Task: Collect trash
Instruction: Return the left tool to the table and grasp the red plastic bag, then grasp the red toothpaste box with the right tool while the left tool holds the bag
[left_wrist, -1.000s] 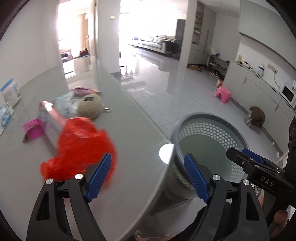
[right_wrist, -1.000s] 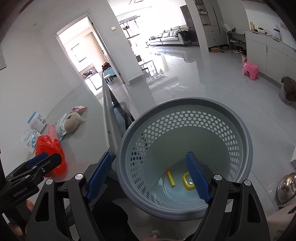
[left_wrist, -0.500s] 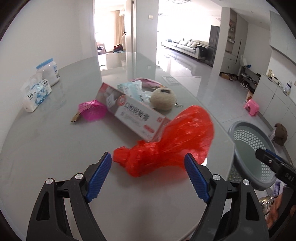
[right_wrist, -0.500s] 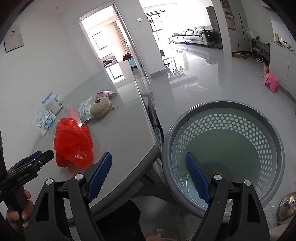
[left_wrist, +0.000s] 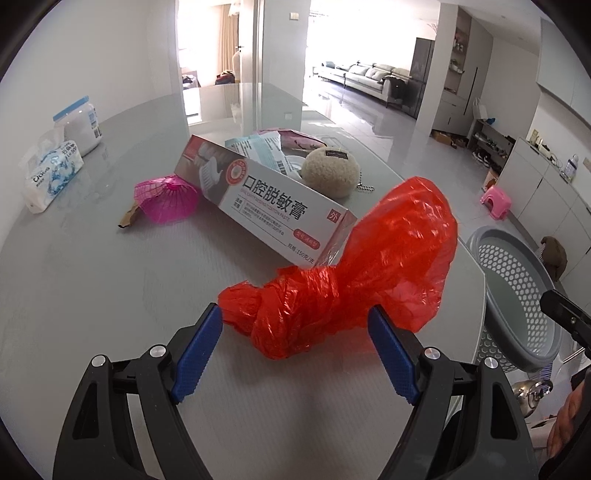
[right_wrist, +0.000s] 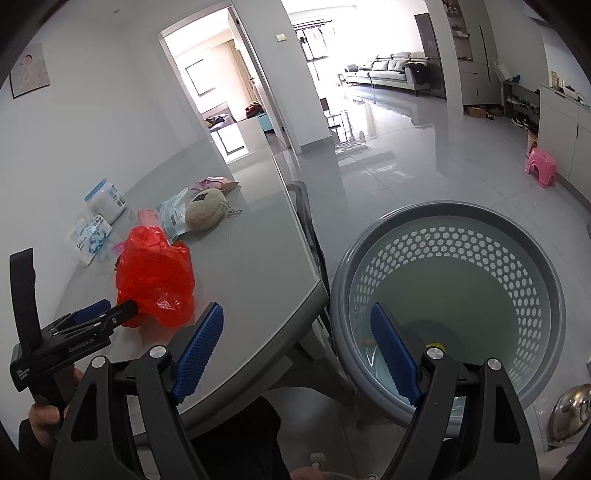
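Red crumpled plastic bag (left_wrist: 343, 284), knotted at its near end, lying on the grey table (left_wrist: 92, 280) close to the right-hand edge. Knotted end sitting between the blue pads of the left gripper (left_wrist: 295, 332), jaws spread wide, left pad (left_wrist: 199, 350) just at the knot, right pad (left_wrist: 393, 354) beside the bag's body; whether either pad presses on the plastic, impossible to tell. Not lifted, resting flat on the tabletop.

Just behind the bag and touching it, a long toothpaste box (left_wrist: 266, 206) with Chinese lettering, lying aslant. Left of the box, a pink net wrapper (left_wrist: 168, 197) with a scrap of brown card at its near side. Behind the box, a round beige plush pouch (left_wrist: 330, 173) with a bead chain, plus a blue-and-white sachet (left_wrist: 258, 149) and a pink packet (left_wrist: 291, 136). Far left by the wall, a tissue pack (left_wrist: 48, 173) and a white tub with a blue lid (left_wrist: 79, 125).

Off the table's right edge, on the floor, a grey perforated basket (right_wrist: 447, 299) with small yellow bits at the bottom. Right gripper (right_wrist: 299, 347) held above the gap between table edge and basket, jaws wide apart, nothing between them. Further back, a pink stool (right_wrist: 541, 166) on glossy tiles.
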